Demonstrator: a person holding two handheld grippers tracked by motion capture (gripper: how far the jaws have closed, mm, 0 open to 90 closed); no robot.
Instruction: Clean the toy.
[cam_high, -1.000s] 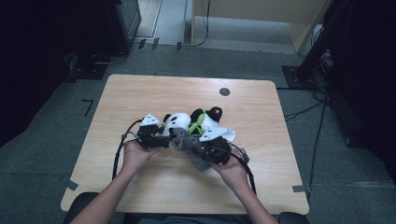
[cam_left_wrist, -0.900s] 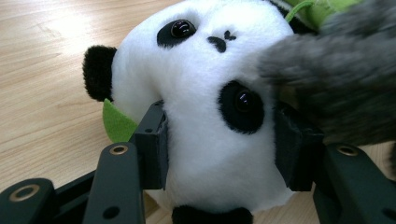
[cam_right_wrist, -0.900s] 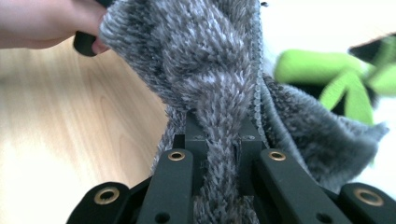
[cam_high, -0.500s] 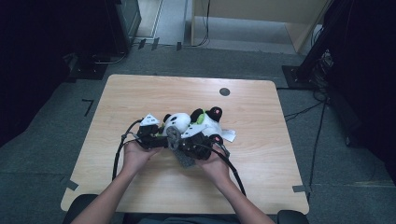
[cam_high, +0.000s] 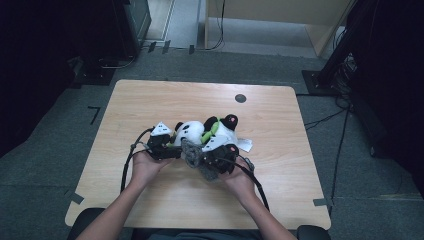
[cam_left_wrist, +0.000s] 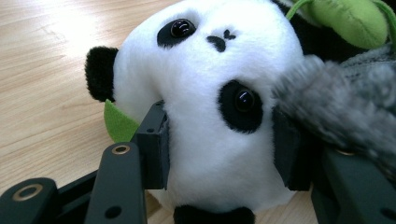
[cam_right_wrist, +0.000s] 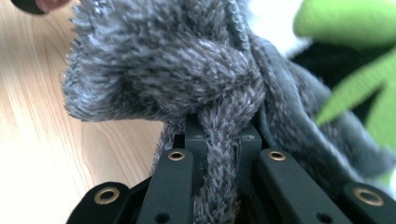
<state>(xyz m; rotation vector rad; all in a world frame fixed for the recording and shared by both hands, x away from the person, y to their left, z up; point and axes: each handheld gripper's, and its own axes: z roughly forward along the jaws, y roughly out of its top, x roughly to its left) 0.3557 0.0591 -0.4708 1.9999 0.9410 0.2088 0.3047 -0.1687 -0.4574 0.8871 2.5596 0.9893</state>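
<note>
The panda (cam_left_wrist: 210, 116) lies on its back near the middle of the table (cam_high: 150, 100), head toward the person, with a green leaf (cam_left_wrist: 348, 18) on its chest. A grey scarf (cam_right_wrist: 187, 65) is bunched just beside its head and neck, a strand of it touching the cheek. The left gripper (cam_left_wrist: 219, 144) clamps the panda's head, one jaw pressing each cheek, so the toy is pinned. The right gripper (cam_right_wrist: 219, 140) has its jaws squeezed tight on a thin fold of the scarf, below a knot-like bunch.

The step looks like dressing the panda with the scarf. To do it well, keep the left grip steady and the head slightly raised, so the scarf can pass under the neck. Pull the scarf gently; the fold is narrow and may slip out. Keep the fabric clear of the left jaws.
</note>
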